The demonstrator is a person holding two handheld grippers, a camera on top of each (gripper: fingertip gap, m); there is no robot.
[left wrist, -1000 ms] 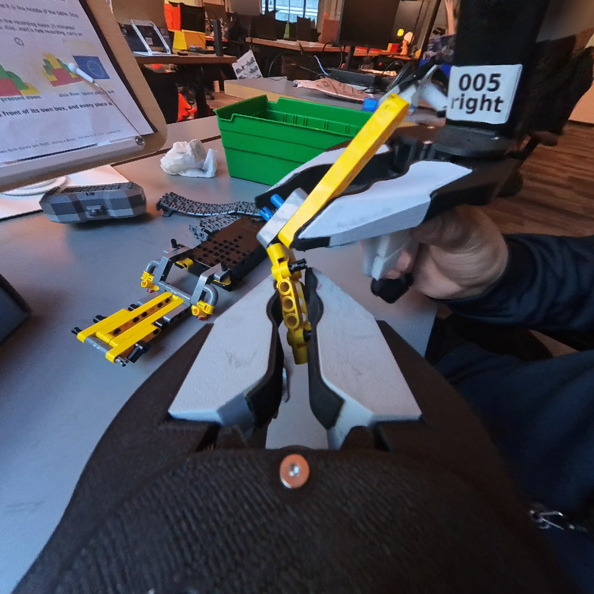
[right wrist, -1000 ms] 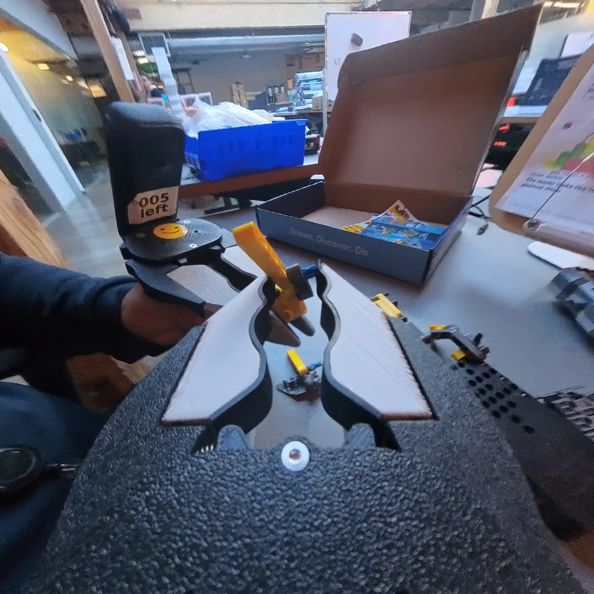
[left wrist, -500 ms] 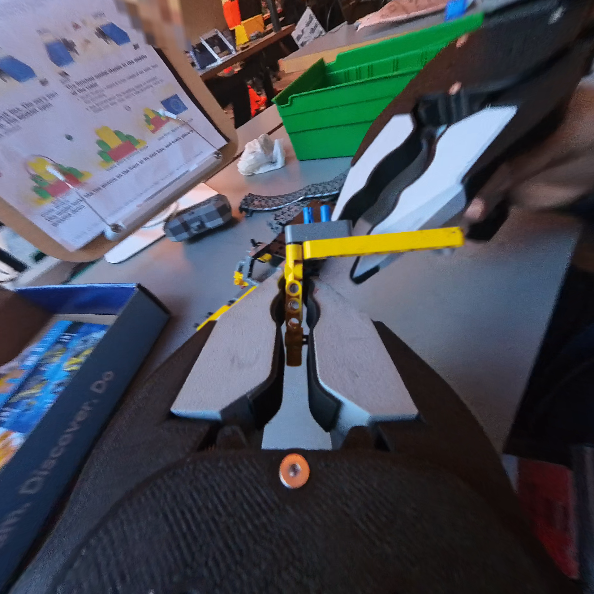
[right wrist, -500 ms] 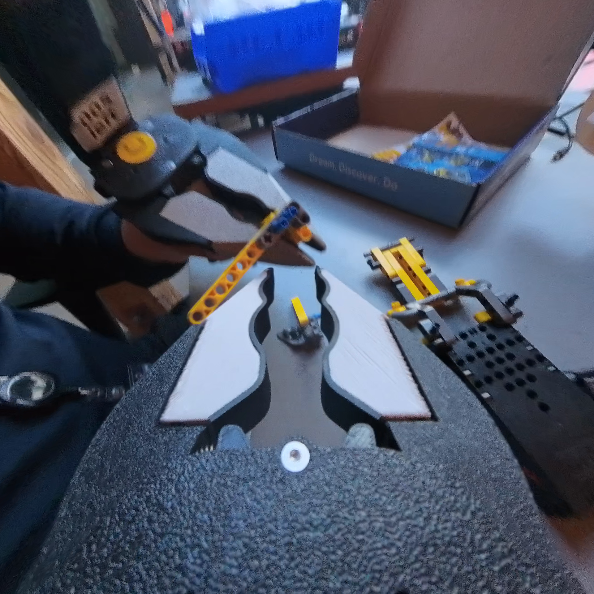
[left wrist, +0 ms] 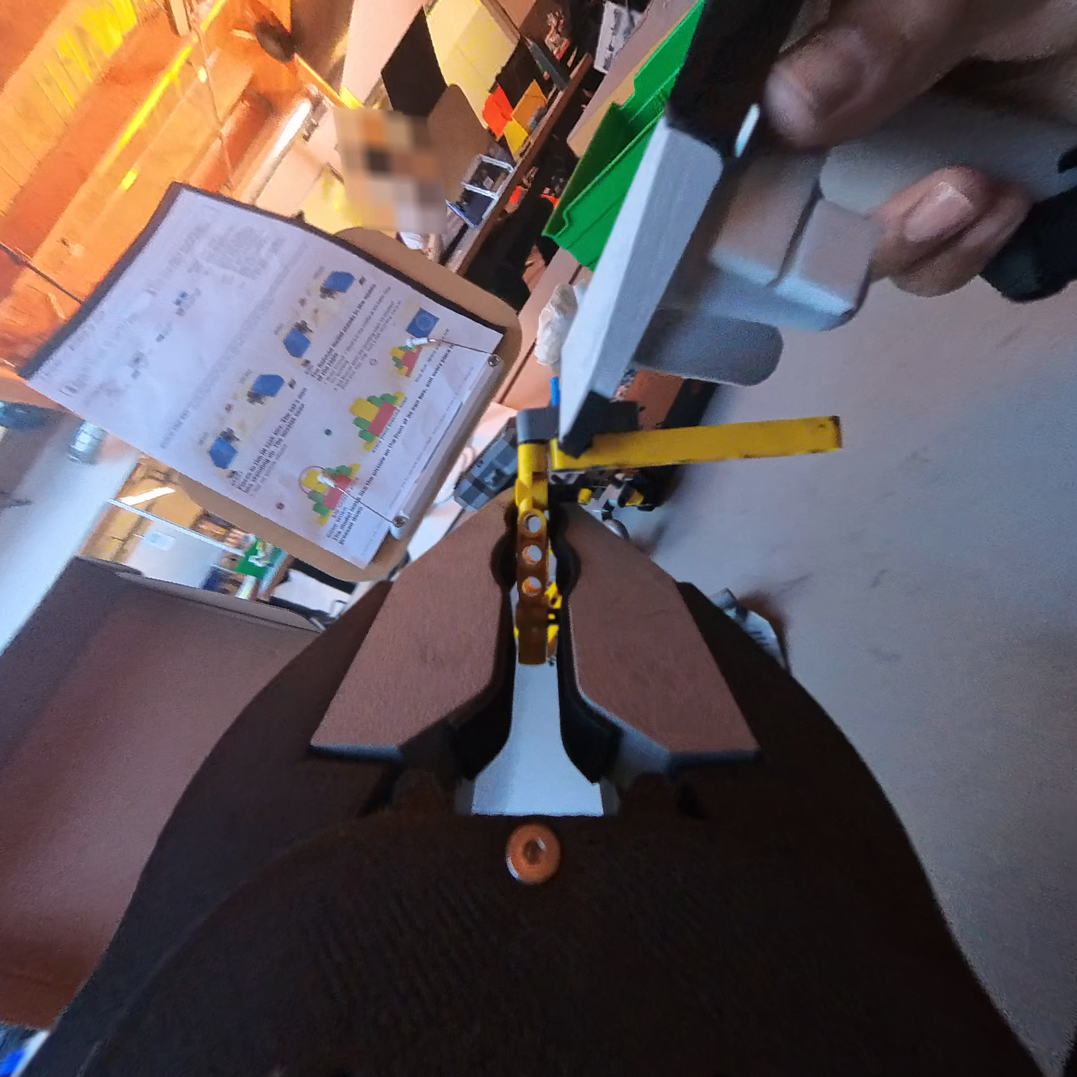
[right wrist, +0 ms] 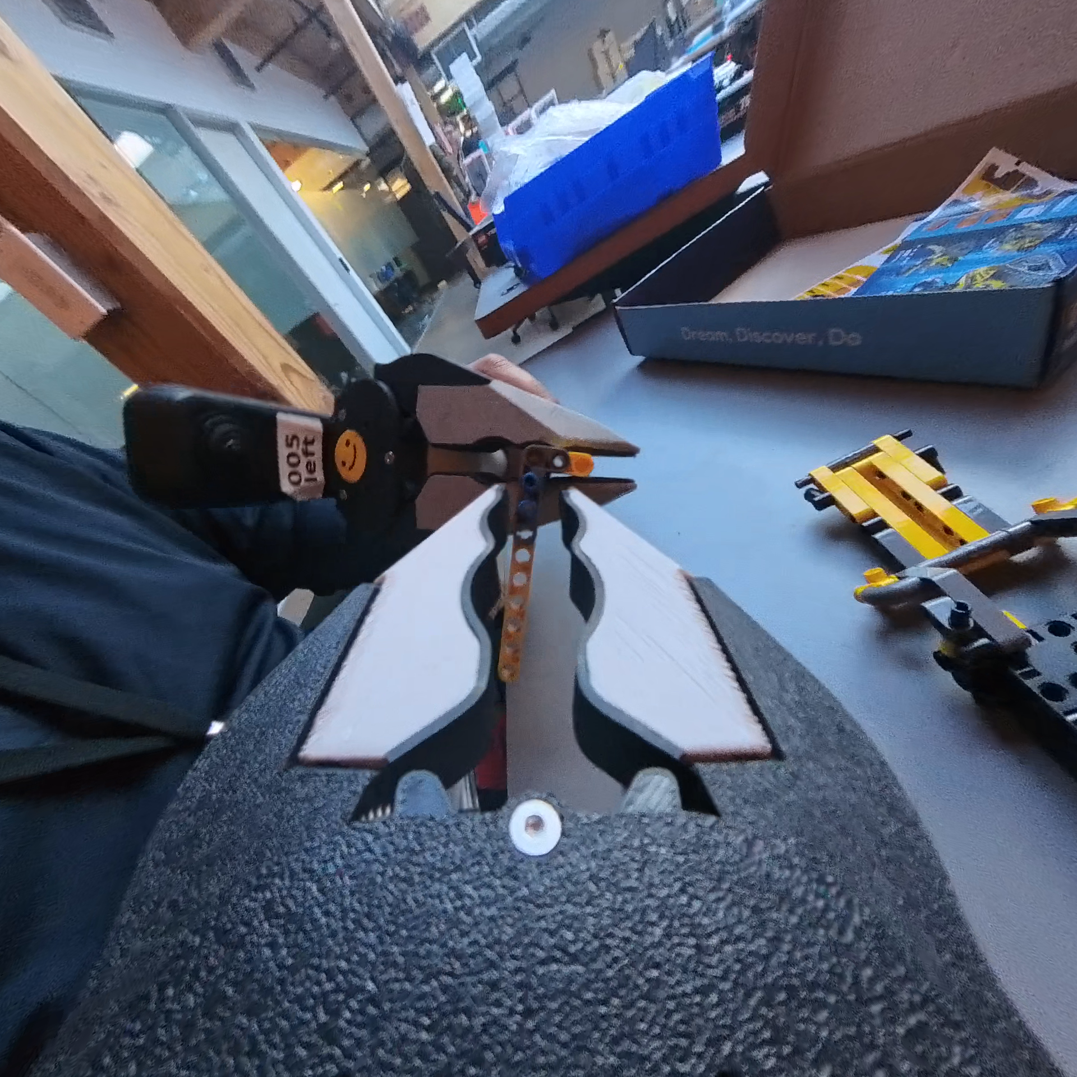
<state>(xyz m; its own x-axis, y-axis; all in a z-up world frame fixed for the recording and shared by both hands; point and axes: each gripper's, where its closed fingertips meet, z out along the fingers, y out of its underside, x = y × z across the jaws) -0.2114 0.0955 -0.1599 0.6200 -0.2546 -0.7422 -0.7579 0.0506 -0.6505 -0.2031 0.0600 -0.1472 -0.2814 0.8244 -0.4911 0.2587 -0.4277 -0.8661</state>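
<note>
1. The left gripper [left wrist: 533, 524] is clamped on a short yellow perforated beam [left wrist: 531, 559], which runs along the slot between its fingers and pokes out past the tips.
2. At that beam's far end a grey connector [left wrist: 535, 424] joins it to a long yellow beam [left wrist: 699, 444], which sticks out sideways at a right angle, held up clear of the grey tabletop [left wrist: 903, 583].
3. The right gripper [right wrist: 531, 495] stands narrowly parted, its fingers apart on either side of the long beam; in the right wrist view the beam lies down the middle of the gap with air on both sides, so nothing is pinched there. One finger edge [left wrist: 588, 425] sits right at the joint in the left wrist view; whether it touches I cannot tell.
4. A hand [left wrist: 909, 145] wraps the right gripper's grey handle.
5. Both tools meet near the table's near edge, with a dark sleeve [right wrist: 116, 583] just behind the left gripper.
6. To the right lies a partly built black and yellow brick model [right wrist: 932, 536], well apart from the grippers, with bare tabletop between.
7. Farther back an open cardboard box [right wrist: 845, 344] holds a printed booklet [right wrist: 961, 245]; a clipboard with an instruction sheet [left wrist: 262, 373] and a green bin [left wrist: 618, 175] stand beyond.
</note>
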